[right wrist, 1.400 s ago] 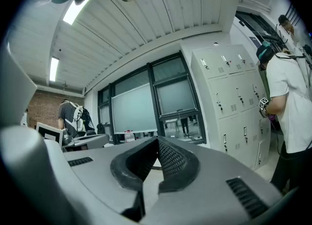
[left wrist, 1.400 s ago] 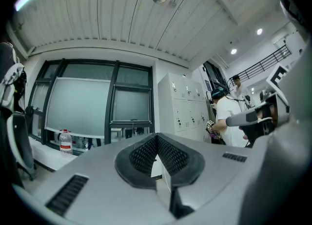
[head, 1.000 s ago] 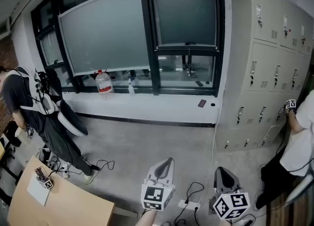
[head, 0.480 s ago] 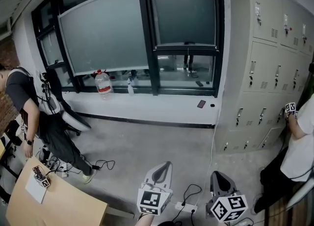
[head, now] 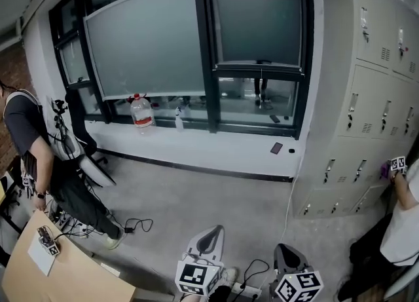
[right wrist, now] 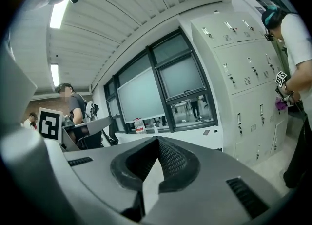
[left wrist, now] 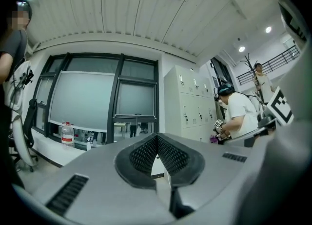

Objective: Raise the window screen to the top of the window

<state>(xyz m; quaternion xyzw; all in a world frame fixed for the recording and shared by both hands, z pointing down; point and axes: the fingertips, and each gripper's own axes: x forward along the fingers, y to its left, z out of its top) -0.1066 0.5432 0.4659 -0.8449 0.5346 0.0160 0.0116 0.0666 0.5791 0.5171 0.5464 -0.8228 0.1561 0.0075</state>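
The window (head: 196, 52) fills the far wall in the head view. Its right pane carries a grey screen (head: 262, 25) whose bottom bar with a small handle (head: 262, 65) sits about two thirds down, leaving clear glass below. A wider grey screen (head: 147, 38) covers the left pane. My left gripper (head: 211, 232) and right gripper (head: 284, 249) hang low at the frame's bottom, far from the window, over the concrete floor. In the left gripper view the left gripper (left wrist: 157, 136) has its tips touching, empty. The right gripper (right wrist: 157, 138) looks the same.
A water bottle (head: 142, 112), a spray bottle (head: 179, 118) and a phone (head: 276, 148) rest on the sill. Grey lockers (head: 373, 97) stand right. One person (head: 33, 150) bends by a wooden table (head: 59, 281); another (head: 402, 222) is at the right. Cables and a power strip (head: 245, 287) lie underfoot.
Both grippers have sunk lower in the head view and the window sits slightly right and lower in frame. The person at the left has bent toward the table.
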